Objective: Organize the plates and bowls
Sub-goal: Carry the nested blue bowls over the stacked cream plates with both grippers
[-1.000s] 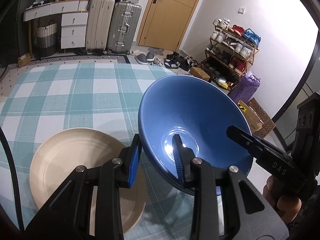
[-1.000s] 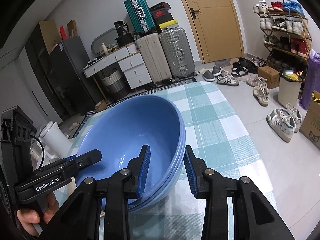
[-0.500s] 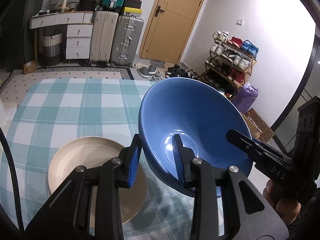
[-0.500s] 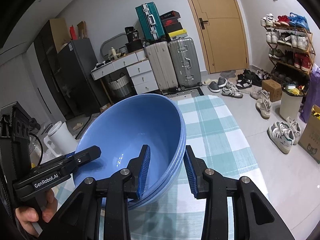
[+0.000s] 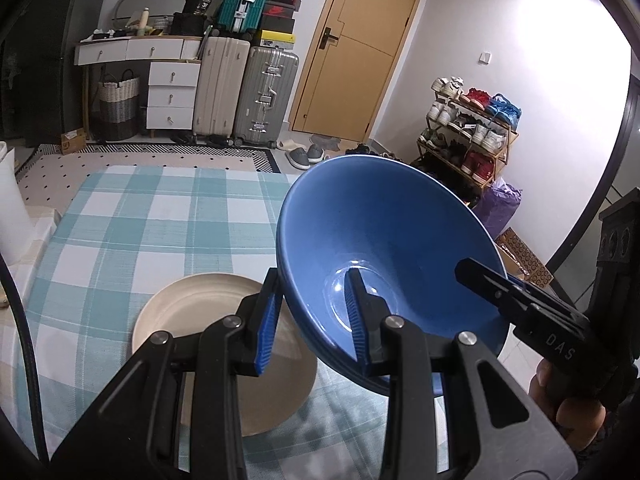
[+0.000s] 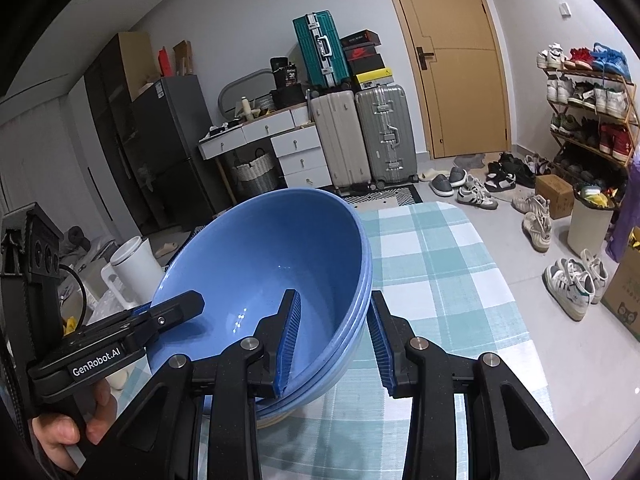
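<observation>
Two tongs grip one stack of blue bowls [image 5: 384, 248] by opposite rims: the left tongs [image 5: 314, 322] and the right tongs [image 6: 334, 340] are each closed narrow on the wall, one pad inside and one outside. The stack, apparently three bowls by the rim lines, hangs tilted above the checked cloth [image 5: 152, 220]. Nesting is done; setting down remains. The beige plate [image 5: 192, 320] lies below the left tongs, a likely resting place.
</observation>
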The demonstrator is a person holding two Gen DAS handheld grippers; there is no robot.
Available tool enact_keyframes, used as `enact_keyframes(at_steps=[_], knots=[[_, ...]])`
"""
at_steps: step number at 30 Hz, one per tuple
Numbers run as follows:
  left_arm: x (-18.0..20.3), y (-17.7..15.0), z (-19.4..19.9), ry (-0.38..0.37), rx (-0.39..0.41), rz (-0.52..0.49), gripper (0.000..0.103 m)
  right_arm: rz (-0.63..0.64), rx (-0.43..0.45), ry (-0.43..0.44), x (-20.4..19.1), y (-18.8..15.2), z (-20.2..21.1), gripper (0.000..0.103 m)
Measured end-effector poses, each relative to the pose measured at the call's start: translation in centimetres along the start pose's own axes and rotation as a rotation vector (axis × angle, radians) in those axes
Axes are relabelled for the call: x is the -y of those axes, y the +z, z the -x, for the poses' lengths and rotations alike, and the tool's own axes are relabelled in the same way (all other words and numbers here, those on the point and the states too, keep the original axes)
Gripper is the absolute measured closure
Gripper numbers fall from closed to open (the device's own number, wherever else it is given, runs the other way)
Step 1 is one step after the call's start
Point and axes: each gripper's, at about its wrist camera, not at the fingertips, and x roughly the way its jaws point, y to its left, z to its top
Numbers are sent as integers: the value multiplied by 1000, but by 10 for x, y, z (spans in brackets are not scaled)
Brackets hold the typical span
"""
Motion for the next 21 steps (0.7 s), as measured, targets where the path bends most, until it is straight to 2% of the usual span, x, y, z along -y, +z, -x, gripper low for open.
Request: enact_keyframes(at_steps=[10, 21], knots=[[-23, -7, 26, 26, 8, 24, 75, 25, -16, 23, -25, -3, -12, 67], [-56, -13, 22, 69, -2, 56, 75, 56, -53, 43, -50, -7, -38, 67]])
